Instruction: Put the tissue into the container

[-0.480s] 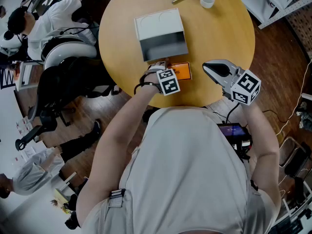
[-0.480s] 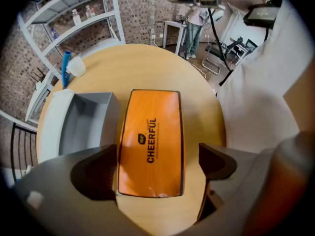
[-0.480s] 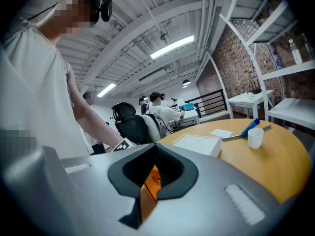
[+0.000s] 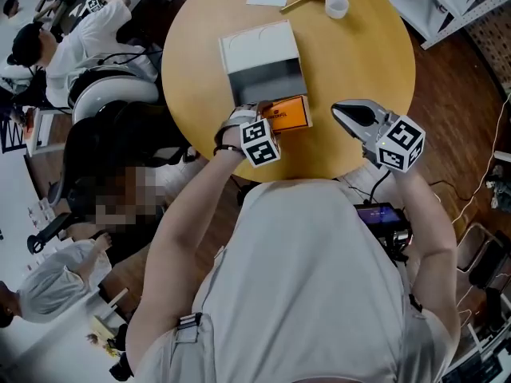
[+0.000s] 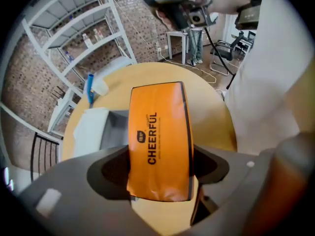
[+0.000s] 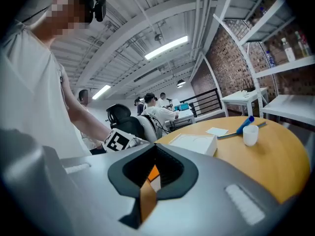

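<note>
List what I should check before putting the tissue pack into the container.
1. Left hand-held gripper shut on the orange plastic tissue pack: ok.
2. White box-shaped container open, grey inside showing: ok.
3. Pack beside the container's near edge, nothing between: ok.
4. Right hand-held gripper shut, empty, off to the right of the path: ok.
5. Enough room inside for the whole pack: cannot tell.

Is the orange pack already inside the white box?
No, the orange pack sits clamped in the left gripper, outside the white box.
</note>
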Motion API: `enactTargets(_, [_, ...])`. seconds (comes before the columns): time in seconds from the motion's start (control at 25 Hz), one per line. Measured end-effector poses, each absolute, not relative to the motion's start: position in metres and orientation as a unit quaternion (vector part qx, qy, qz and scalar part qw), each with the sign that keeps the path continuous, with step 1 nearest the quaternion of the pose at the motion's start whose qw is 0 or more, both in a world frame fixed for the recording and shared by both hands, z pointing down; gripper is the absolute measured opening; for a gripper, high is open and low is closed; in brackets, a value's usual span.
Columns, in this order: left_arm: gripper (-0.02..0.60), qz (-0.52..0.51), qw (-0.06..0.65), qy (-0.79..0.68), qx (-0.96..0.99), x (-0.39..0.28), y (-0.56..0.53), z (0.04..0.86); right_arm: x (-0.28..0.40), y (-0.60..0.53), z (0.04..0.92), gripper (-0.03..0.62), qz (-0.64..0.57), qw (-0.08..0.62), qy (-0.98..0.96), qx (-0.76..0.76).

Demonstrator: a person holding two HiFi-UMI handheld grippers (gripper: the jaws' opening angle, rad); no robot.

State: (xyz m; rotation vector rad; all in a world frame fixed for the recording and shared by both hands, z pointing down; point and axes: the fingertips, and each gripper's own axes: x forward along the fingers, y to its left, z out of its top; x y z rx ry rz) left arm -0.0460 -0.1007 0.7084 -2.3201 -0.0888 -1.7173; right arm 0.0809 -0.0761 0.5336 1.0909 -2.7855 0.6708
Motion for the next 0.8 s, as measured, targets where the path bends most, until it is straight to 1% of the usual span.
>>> enactTargets(0.12, [0.365,-0.579,0.147,0.019,-0.802,-0.046,-0.139,0.676,0.085,-0.074,0.533,0.0,0.226,0.026,-0.905,0.359])
enactTargets(0.28, [0.365,-0.615,0.157,0.05,-0.771,-0.061,-0.203,0.69,0.086,-0.074,0.536,0.0,0.231,0.024,-0.901,0.366])
enactTargets(0.52, [0.368,-0.677,0.166,-0.005,-0.717,-0.062,-0.226,0.754,0.101,-0.072,0.537,0.0,0.243,0.017,-0.886,0.395])
enactTargets(0.8, [0.403,-0.701,0.164,-0.057,-0.691,-0.063,-0.221,0.762,0.117,-0.067,0.539,0.0,0.26,-0.009,-0.872,0.414])
